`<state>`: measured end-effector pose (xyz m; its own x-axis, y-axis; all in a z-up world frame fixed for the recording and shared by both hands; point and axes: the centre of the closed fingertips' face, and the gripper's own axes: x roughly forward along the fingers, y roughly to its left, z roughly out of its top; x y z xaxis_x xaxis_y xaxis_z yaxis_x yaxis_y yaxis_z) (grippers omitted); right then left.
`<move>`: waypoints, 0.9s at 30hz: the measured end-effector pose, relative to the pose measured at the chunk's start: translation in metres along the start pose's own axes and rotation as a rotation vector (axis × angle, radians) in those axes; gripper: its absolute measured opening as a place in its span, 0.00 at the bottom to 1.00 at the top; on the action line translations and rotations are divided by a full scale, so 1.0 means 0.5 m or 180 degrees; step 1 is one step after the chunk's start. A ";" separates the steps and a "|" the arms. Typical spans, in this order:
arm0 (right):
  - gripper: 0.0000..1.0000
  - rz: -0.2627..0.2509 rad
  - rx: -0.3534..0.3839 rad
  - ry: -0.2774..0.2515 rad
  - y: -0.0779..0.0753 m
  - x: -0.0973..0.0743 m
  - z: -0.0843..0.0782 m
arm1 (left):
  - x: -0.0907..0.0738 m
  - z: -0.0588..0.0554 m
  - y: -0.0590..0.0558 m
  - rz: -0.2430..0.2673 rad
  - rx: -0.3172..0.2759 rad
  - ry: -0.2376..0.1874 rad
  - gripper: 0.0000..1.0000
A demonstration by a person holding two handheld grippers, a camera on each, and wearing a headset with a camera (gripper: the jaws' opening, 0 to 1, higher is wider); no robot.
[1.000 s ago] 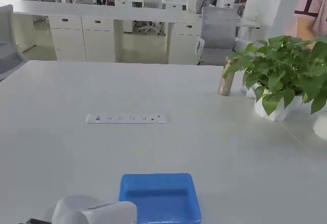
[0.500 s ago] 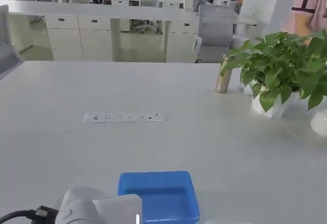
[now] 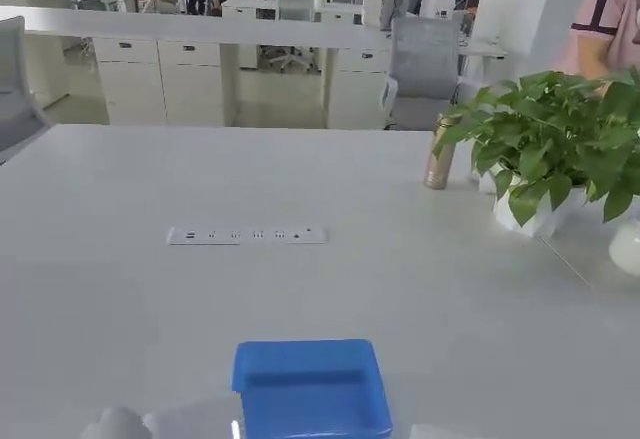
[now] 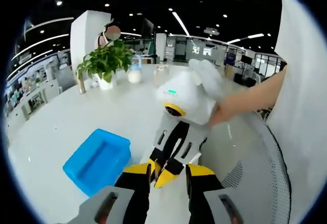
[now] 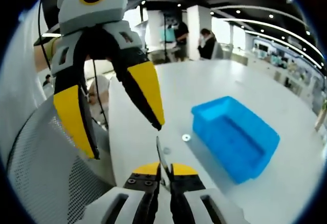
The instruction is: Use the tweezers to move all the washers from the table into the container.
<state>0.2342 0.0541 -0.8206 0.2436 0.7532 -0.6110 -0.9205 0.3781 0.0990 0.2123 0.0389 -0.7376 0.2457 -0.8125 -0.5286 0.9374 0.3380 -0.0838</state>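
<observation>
The blue container (image 3: pixel 312 389) stands near the table's front edge, also visible in the left gripper view (image 4: pixel 97 160) and the right gripper view (image 5: pixel 235 137). One small washer (image 5: pixel 186 138) lies on the table just beside it. My right gripper (image 5: pixel 163 172) is shut on thin metal tweezers (image 5: pixel 161 157), whose tip points toward the washer from a short way off. My left gripper (image 4: pixel 169 172) is open and holds nothing; it faces the right gripper (image 4: pixel 159 173) closely. In the right gripper view the left gripper (image 5: pixel 126 141) looms with its yellow jaws spread.
A power strip (image 3: pixel 247 235) is set into the table's middle. At the far right stand a potted plant (image 3: pixel 550 149), a bottle (image 3: pixel 438 159) and a white vessel (image 3: pixel 628 249). A mesh chair (image 5: pixel 46 183) is close behind the grippers. A person (image 3: pixel 610 19) stands at the back right.
The left gripper's white body has sunk toward the bottom edge of the head view. The container and the things on the table have not moved.
</observation>
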 end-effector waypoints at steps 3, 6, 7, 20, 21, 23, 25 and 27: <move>0.03 -0.0042 0.0179 -0.0058 -0.007 -0.006 -0.001 | -0.019 -0.015 0.011 0.0257 -0.0210 -0.0086 0.39; 0.03 -0.0066 0.0345 -0.0109 -0.011 -0.010 -0.003 | -0.035 -0.019 0.016 0.0426 -0.0379 -0.0188 0.49; 0.03 -0.0069 0.0441 -0.0128 -0.014 -0.011 -0.004 | -0.044 -0.017 0.019 0.0511 -0.0465 -0.0267 0.54; 0.03 -0.0085 0.0919 -0.0263 -0.021 -0.060 0.026 | -0.128 -0.038 0.040 0.1294 -0.0835 -0.0655 0.86; 0.03 -0.0092 0.0943 -0.0274 -0.024 -0.069 0.033 | -0.136 -0.040 0.040 0.1350 -0.0846 -0.0678 0.89; 0.03 -0.0114 0.0969 -0.0293 -0.034 -0.084 0.046 | -0.148 -0.043 0.040 0.1410 -0.0844 -0.0707 0.91; 0.03 -0.0134 0.0986 -0.0304 -0.048 -0.098 0.061 | -0.159 -0.044 0.042 0.1479 -0.0853 -0.0733 0.93; 0.03 -0.0155 0.1013 -0.0327 -0.064 -0.109 0.072 | -0.169 -0.045 0.044 0.1540 -0.0841 -0.0757 0.96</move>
<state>0.2613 0.0203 -0.7622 0.3294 0.7743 -0.5403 -0.7693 0.5519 0.3219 0.2068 0.1255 -0.7139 0.7064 -0.6105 -0.3582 0.6196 0.7780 -0.1040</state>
